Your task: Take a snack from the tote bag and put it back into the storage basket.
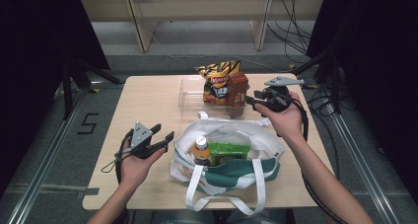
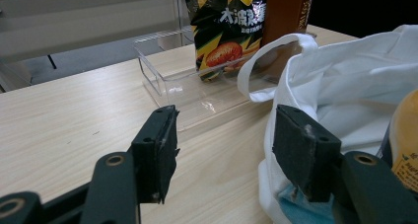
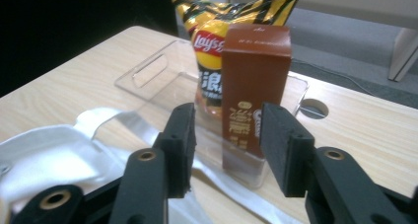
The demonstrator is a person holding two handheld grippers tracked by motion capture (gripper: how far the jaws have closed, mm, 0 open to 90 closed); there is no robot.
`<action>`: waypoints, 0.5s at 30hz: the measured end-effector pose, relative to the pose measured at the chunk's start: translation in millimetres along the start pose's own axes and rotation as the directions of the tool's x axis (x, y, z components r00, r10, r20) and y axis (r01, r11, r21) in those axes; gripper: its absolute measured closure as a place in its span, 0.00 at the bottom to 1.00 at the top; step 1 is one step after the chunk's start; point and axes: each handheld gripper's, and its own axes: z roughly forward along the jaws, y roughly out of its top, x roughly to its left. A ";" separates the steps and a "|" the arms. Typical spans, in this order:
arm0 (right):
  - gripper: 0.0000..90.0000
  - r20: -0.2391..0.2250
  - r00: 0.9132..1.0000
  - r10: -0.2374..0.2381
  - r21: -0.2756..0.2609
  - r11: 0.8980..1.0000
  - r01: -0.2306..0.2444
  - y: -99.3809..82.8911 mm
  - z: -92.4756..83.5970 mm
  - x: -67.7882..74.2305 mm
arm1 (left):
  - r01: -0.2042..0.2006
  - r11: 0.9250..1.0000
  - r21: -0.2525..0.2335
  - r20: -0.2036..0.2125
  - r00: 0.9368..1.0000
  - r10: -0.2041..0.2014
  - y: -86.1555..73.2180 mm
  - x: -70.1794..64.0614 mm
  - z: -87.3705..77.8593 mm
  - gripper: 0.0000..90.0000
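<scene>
- Nearest, a white-and-green bag (image 1: 226,157) lies open on the table (image 1: 148,105), holding an orange-capped bottle (image 1: 201,149) and a green packet (image 1: 227,150), both clear from above.
- Left gripper (image 1: 160,137), palm up beside the bag, jaws spread, empty.
- Right gripper (image 3: 226,140) hovers spread before the brown carton (image 3: 254,86).
- Farthest, the carton and chip bag (image 3: 217,41) stand upright in a clear tray (image 1: 190,98).

Wood table (image 1: 148,100) w/ clear plastic bin (image 1: 190,98) at back, white-green tote bag (image 1: 231,172) up front.
</scene>
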 end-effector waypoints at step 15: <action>0.73 -0.071 0.997 -0.036 0.030 0.999 0.038 -26.6 -28.3 11.1 | 0.010 1.000 -0.002 -0.001 1.000 -0.010 -2.1 2.1 0.1 0.47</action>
